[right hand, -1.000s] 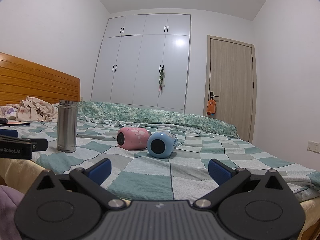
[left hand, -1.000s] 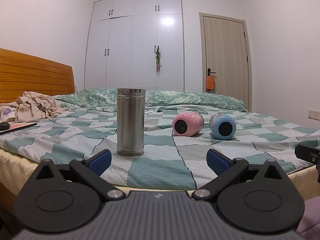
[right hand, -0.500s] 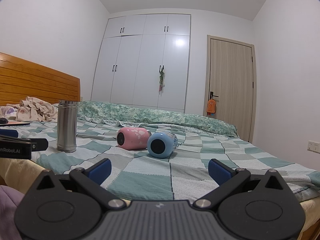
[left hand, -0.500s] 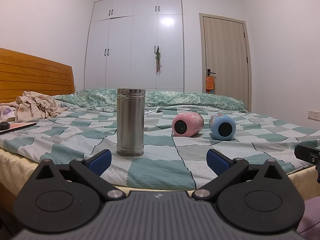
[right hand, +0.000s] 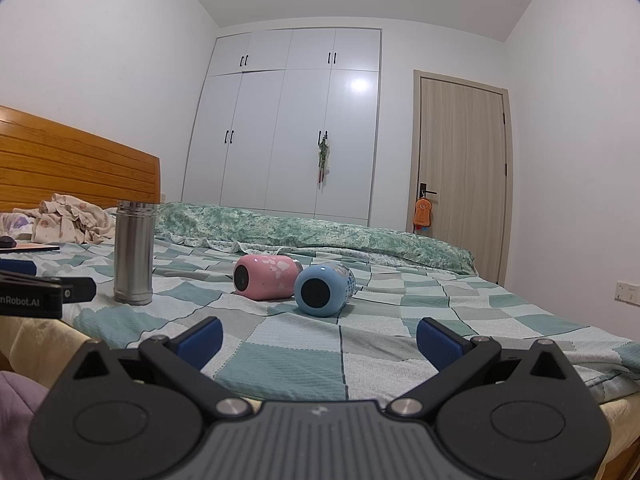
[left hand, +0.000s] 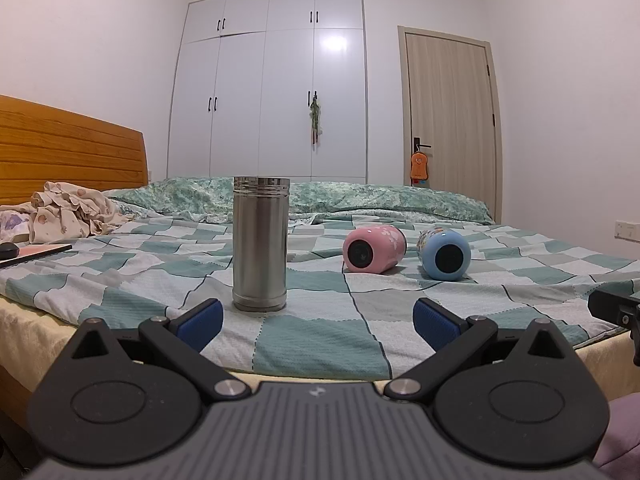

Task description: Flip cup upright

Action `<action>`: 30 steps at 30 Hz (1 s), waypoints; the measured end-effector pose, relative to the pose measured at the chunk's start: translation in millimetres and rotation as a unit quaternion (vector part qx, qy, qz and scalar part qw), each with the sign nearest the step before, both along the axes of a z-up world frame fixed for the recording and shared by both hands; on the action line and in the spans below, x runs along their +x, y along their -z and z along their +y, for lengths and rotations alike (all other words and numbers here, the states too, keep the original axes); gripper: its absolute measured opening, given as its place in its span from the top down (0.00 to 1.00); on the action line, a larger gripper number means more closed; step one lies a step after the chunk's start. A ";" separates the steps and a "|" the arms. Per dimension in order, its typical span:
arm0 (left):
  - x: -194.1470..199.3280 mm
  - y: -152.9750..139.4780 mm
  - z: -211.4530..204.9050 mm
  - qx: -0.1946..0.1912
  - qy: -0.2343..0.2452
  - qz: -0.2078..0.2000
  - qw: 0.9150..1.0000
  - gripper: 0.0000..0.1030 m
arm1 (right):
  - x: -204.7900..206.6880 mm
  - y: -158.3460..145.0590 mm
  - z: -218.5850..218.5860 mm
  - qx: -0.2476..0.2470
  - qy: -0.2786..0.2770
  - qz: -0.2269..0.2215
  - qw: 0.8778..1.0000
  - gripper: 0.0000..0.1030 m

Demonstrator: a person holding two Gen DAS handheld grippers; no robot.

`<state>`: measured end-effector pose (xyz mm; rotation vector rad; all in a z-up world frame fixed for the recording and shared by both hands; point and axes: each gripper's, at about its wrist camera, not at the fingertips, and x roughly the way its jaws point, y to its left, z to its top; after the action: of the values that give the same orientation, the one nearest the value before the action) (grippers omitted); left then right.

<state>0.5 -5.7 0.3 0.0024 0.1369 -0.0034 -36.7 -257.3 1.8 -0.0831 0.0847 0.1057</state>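
Two handheld grippers wait at the near edge of a bed (left hand: pixel 320 344) spread with a green-and-white checked cover, the work of righting a cup not yet begun. The left gripper (left hand: pixel 318 320) holds its blue-padded fingers (left hand: pixel 200 318) spread wide and grasps nothing; the right gripper (right hand: pixel 320 338) is equally wide apart and equally without a load. On the cover a steel flask (left hand: pixel 260 243) stands upright, directly ahead of the left gripper, while a pink cup (left hand: pixel 374 249) and a blue cup (left hand: pixel 444 254) lie on their sides near each other farther back, the blue one to the right, their round dark-centred ends turned toward the cameras. In the right wrist view the blue cup (right hand: pixel 323 289) sits nearest the line of the fingers, with the pink cup (right hand: pixel 266 277) just beside it on the left; whether the two touch cannot be told. The step in hand appears to be the approach. The next move would seem to call for carrying one gripper forward over the bedding to a fallen cup, closing on its rounded body across its width, then tipping it onto its base. The soft, rumpled cover may let a cup roll or settle unevenly. A heap of patterned cloth (left hand: pixel 68 216) lies by the wooden headboard (left hand: pixel 68 152), well apart from the cups.
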 end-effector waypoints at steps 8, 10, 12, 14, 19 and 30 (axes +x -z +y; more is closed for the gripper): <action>1.4 -1.2 -0.5 0.000 0.000 0.000 1.000 0.00 | -0.2 -0.1 0.2 0.000 0.000 0.000 1.000 0.00; 1.4 -1.2 -0.4 0.000 0.000 0.000 1.000 0.00 | -0.2 -0.2 0.2 0.000 0.000 0.000 1.000 0.00; 1.3 -1.2 -0.3 -0.001 0.000 0.000 1.000 0.00 | -0.3 -0.3 0.2 0.000 0.000 0.000 1.000 0.00; 1.6 -1.3 -0.6 -0.001 0.000 0.000 1.000 0.00 | -0.4 -0.4 0.3 0.000 0.000 0.000 1.000 0.00; 1.4 -1.2 -0.4 -0.001 0.000 0.000 1.000 0.00 | -0.3 -0.2 0.4 0.000 0.000 0.000 1.000 0.00; 1.6 -1.5 -1.6 -0.003 0.000 0.001 1.000 0.00 | 0.0 -0.1 0.8 0.000 0.000 0.000 1.000 0.00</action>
<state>2.1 -7.3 1.8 -0.0036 0.1391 -0.0041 -36.7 -256.6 1.9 -0.0838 0.0850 0.1056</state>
